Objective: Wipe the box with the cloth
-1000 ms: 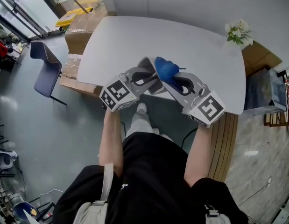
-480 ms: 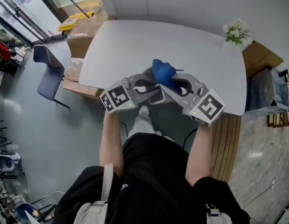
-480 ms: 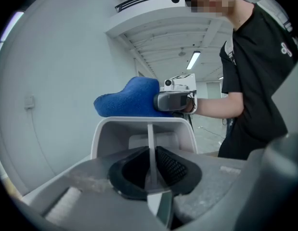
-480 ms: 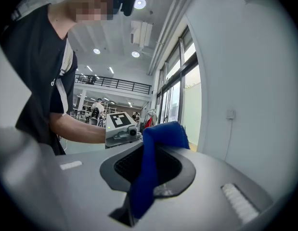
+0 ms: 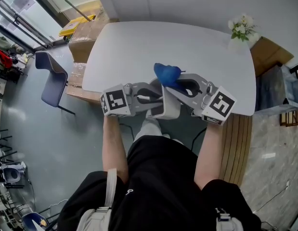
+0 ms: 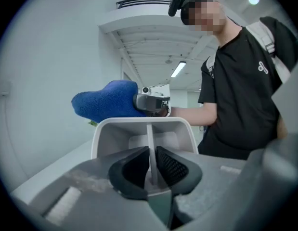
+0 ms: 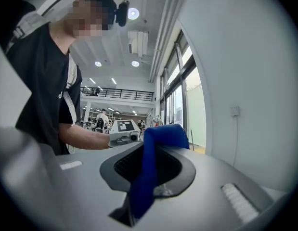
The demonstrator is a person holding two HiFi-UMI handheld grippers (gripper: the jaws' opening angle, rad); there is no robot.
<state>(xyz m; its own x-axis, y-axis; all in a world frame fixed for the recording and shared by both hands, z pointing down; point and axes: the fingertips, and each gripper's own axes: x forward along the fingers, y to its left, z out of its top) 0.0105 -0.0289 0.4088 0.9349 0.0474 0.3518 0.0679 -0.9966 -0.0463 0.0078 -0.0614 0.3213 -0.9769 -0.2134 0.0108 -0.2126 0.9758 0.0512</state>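
Note:
The box (image 5: pixel 169 109) is a small light grey open container, held in the air at the table's near edge. My left gripper (image 5: pixel 156 99) is shut on its thin wall; in the left gripper view the wall (image 6: pixel 149 129) stands pinched between the dark pads of the left gripper (image 6: pixel 151 165). A blue cloth (image 5: pixel 167 73) sits bunched just above the box, with my right gripper (image 5: pixel 174 83) shut on it. In the right gripper view the cloth (image 7: pixel 153 167) hangs down between the jaws of the right gripper (image 7: pixel 149 170). The cloth (image 6: pixel 108 100) shows beyond the box rim.
A white table (image 5: pixel 139 42) lies ahead, with a vase of white flowers (image 5: pixel 240 30) at its far right corner. On the floor to the left are cardboard boxes (image 5: pixel 84 37) and a blue chair (image 5: pixel 52 78). The person's legs are right under the grippers.
Both grippers have drawn back toward the person. The left gripper has swung level and carried the box down past the table's near edge; the cloth stays just above it.

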